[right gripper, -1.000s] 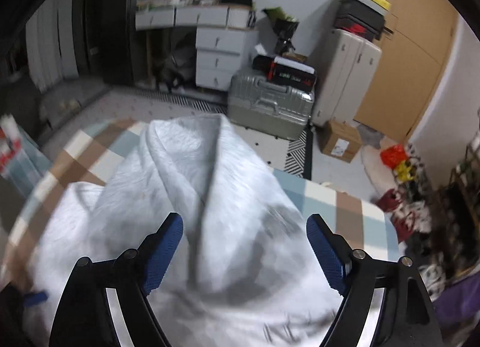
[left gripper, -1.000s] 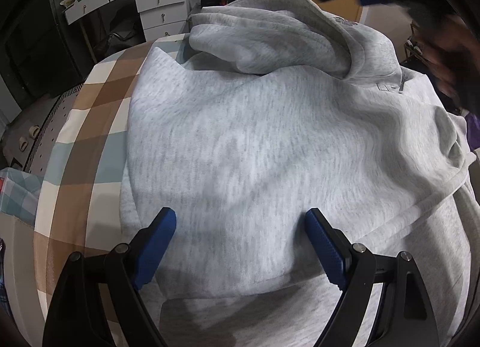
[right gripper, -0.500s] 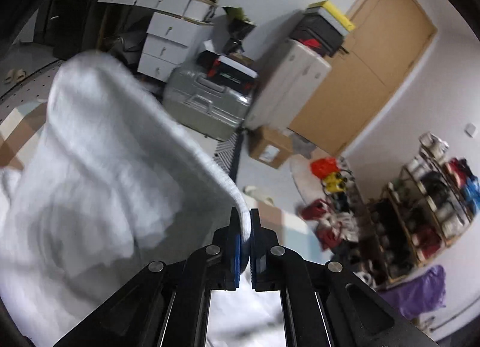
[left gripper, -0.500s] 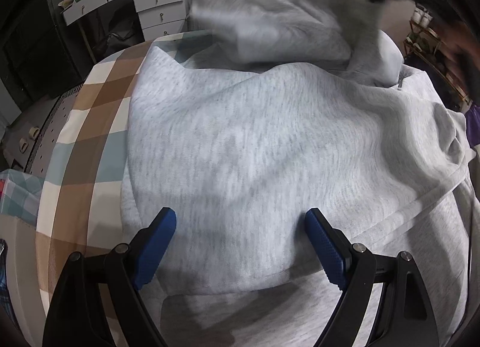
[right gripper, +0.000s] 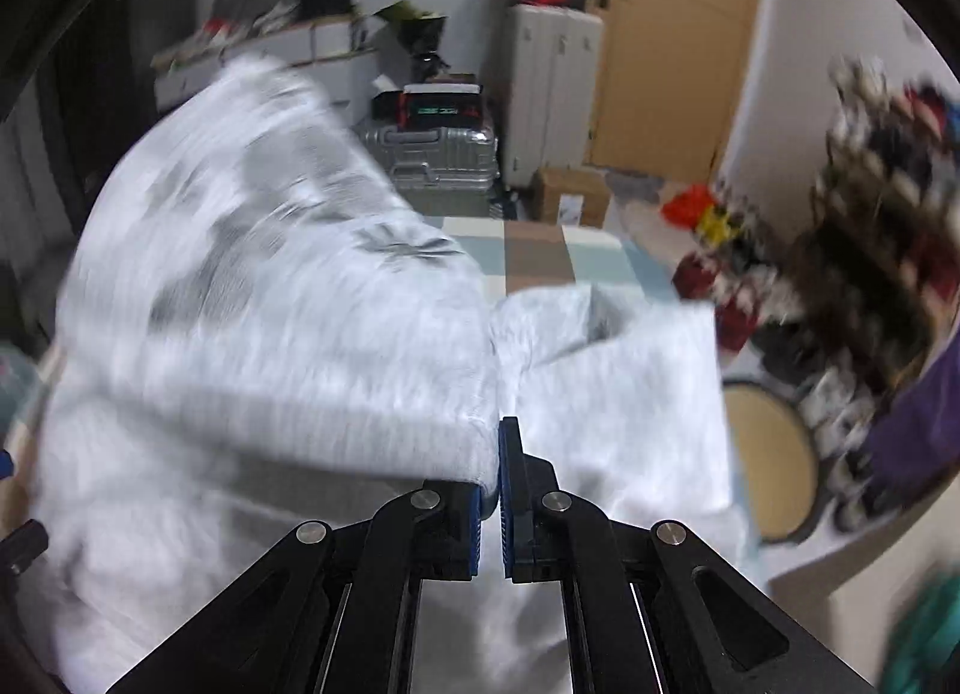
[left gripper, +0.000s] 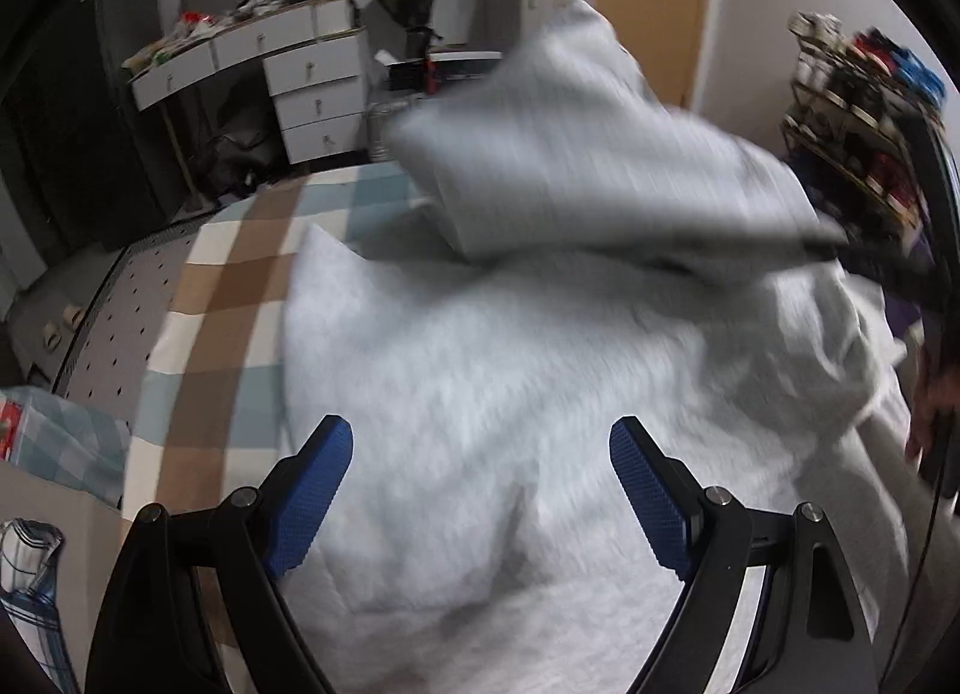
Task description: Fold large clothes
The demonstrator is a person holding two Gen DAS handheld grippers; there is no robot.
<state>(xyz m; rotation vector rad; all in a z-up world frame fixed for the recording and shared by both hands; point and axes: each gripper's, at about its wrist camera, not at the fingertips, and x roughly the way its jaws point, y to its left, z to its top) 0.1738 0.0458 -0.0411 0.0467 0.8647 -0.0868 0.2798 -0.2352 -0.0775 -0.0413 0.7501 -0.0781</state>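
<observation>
A large light-grey fleece sweatshirt [left gripper: 510, 382] is lying spread over a surface covered with a brown, white and pale-blue checked cloth [left gripper: 216, 334] (whether a bed or a tabletop lies under the cloth I cannot tell), taking up most of it and leaving the checked pattern bare along the left edge and at the far edge.

The left gripper [left gripper: 480, 490] is hovering over the near part of the sweatshirt with its blue-padded jaws standing wide apart; nothing is between them, and the pads are not pressing on the fabric.

The right gripper [right gripper: 499, 454] is pinching a fold of the same sweatshirt [right gripper: 270, 304], its blue pads closed tight on the cloth edge. The pinched portion is hanging lifted above the rest of the garment, blurred with motion, and in the left wrist view it is showing as a raised grey flap toward the far right corner of the covered surface.

Beyond the far edge a white chest of drawers [left gripper: 312, 94], a silver ribbed hard-shell suitcase [right gripper: 438, 154], a brown cardboard box [right gripper: 570, 196] and a wooden door [right gripper: 672, 64] are standing against the walls.
</observation>
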